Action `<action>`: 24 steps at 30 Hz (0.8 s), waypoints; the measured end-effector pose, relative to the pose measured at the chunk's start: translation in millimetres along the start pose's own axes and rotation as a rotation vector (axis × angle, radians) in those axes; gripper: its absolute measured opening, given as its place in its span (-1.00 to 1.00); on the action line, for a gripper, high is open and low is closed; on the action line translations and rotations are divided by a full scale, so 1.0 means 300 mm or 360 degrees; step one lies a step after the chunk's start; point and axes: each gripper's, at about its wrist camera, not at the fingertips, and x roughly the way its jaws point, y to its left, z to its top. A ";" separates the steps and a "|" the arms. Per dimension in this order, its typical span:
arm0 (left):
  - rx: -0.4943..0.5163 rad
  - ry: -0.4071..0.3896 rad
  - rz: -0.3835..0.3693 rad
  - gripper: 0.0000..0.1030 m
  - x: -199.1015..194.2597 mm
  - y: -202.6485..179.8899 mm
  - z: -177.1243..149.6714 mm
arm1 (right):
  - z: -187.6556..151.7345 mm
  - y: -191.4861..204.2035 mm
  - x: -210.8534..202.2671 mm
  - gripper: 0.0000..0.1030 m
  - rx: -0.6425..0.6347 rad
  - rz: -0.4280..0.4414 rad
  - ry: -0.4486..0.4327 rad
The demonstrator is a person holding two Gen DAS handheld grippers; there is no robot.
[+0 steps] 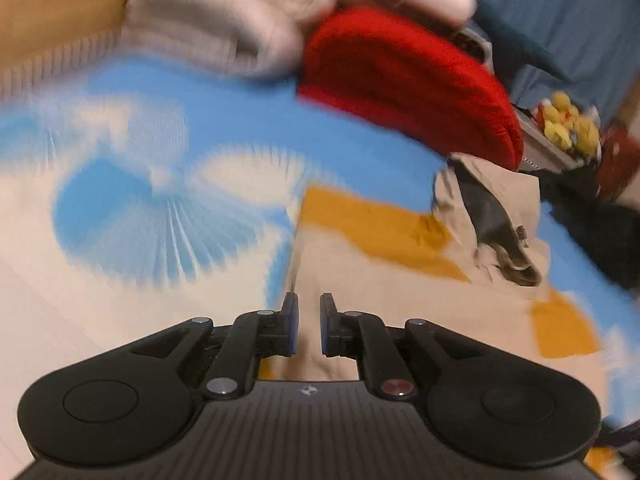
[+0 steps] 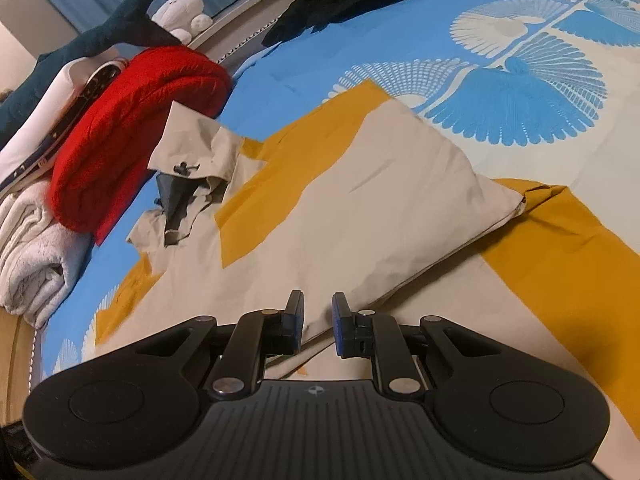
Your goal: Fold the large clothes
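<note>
Blue patterned bedding [image 2: 304, 56] was spread under a beige-and-mustard jacket [image 2: 360, 184], its length running toward eleven o'clock from the right claw [image 2: 318, 322], nearer than the left claw [image 1: 309, 322]; both were slightly parted, pinching nothing.

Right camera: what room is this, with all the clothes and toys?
Most likely a bedroom. A jacket lies spread on a bed with a blue patterned cover, folded clothes are stacked beside it, and a plush shark sits behind.
</note>
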 end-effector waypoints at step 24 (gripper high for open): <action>0.0074 0.0302 -0.0121 -0.37 0.105 -0.086 -0.068 | 0.088 -0.196 0.117 -0.64 0.0333 -0.0099 0.0097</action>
